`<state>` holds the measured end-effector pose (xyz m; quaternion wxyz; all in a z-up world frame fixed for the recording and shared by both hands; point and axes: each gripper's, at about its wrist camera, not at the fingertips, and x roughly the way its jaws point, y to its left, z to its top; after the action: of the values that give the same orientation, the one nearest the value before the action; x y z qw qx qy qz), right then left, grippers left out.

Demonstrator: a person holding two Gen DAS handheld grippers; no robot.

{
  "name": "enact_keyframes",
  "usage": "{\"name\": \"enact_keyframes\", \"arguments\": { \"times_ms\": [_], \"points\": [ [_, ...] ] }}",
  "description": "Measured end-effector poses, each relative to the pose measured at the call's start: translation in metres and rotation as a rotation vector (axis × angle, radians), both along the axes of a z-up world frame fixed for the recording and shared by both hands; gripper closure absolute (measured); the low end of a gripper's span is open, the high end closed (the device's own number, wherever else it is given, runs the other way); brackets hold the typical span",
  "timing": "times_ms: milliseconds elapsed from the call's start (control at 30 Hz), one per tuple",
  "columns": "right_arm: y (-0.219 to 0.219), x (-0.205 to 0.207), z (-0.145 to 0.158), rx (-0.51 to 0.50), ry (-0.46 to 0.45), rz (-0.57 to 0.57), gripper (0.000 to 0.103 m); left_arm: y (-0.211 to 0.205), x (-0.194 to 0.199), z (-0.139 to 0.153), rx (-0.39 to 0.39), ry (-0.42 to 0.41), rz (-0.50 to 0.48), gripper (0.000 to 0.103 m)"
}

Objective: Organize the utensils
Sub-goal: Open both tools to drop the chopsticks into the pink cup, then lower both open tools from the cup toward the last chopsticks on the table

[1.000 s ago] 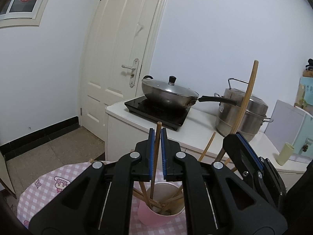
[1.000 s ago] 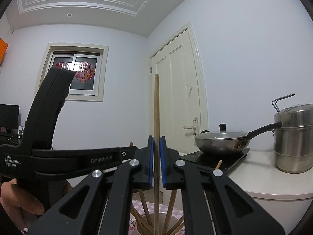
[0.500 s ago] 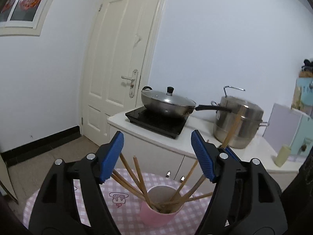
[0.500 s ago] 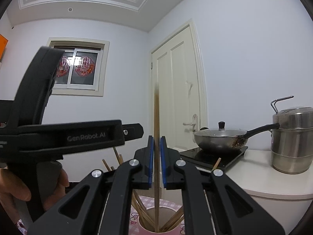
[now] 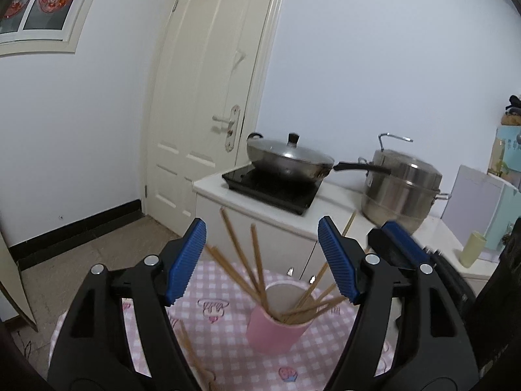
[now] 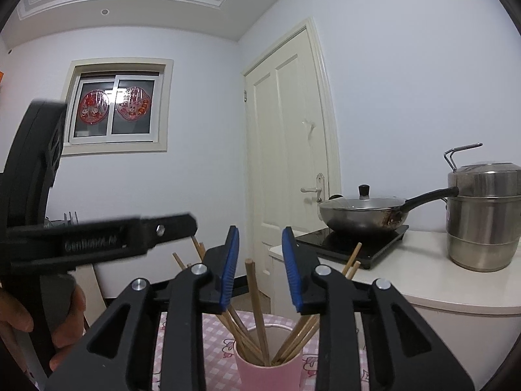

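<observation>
The left tongs [image 5: 262, 260] are spread wide and hold nothing. The blue pads [image 5: 185, 262] sit far apart, above and in front of a pink cup [image 5: 276, 329]. The cup stands on a pink checked cloth [image 5: 208, 312] with little cartoon pictures, which covers the worktop. Many wooden chopsticks [image 5: 257, 260] stick up out of the cup and lean out to both sides like a fan. 1 more chopstick [image 5: 192, 355] lies on the cloth, down between the arms of the left tongs, and it looks blurry.

The right tongs [image 6: 260, 268] are partly spread and hold nothing too. Between the blue pads [image 6: 229, 270] stands 1 chopstick [image 6: 255, 299] that is almost straight up, with its bottom end in the pink cup [image 6: 270, 374]. It does not touch either pad. The other chopsticks [image 6: 293, 335] lean away to the left and right in the same cup.

In the right view the left tongs [image 6: 182, 224] reach in from the left side, and they look blurry. A hand [image 6: 62, 322] holds their black handle near the left edge.

Behind the cup is a white counter [image 5: 329, 205] with a black hob [image 5: 270, 189]. A silver wok [image 5: 286, 159] with a lid sits on the hob. A tall steel steamer pot [image 5: 403, 192] stands just beside it, to the right. A pale cup [image 5: 472, 249] stands further right on the counter. A cream door [image 5: 208, 97] is in the corner, and a window [image 6: 114, 112] with red paper pictures is on the left wall.
</observation>
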<state>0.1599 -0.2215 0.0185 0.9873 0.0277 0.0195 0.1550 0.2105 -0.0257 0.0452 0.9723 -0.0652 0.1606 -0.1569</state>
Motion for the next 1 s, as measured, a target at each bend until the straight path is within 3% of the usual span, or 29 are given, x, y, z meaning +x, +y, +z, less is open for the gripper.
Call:
{"name": "enact_keyframes", "arguments": {
  "times_ms": [200, 433, 600, 733, 1000],
  "points": [
    [-0.001, -0.019, 0.001, -0.015, 0.010, 0.004, 0.069, 0.022, -0.014, -0.019, 0.014, 0.048, 0.010, 0.032],
    [-0.006, -0.042, -0.012, -0.027, 0.069, -0.006, 0.066, 0.059, -0.024, -0.060, 0.039, 0.175, 0.065, 0.032],
    [-0.002, -0.057, -0.031, -0.059, 0.146, 0.021, 0.066, 0.079, -0.022, -0.099, 0.071, 0.331, 0.112, 0.032],
    [0.013, -0.058, -0.047, -0.111, 0.235, 0.036, 0.066, 0.095, -0.023, -0.124, 0.042, 0.435, 0.125, 0.032],
    [0.070, -0.043, -0.073, -0.251, 0.395, 0.141, 0.067, 0.106, -0.025, -0.143, 0.038, 0.502, 0.144, 0.032]
  ]
}}
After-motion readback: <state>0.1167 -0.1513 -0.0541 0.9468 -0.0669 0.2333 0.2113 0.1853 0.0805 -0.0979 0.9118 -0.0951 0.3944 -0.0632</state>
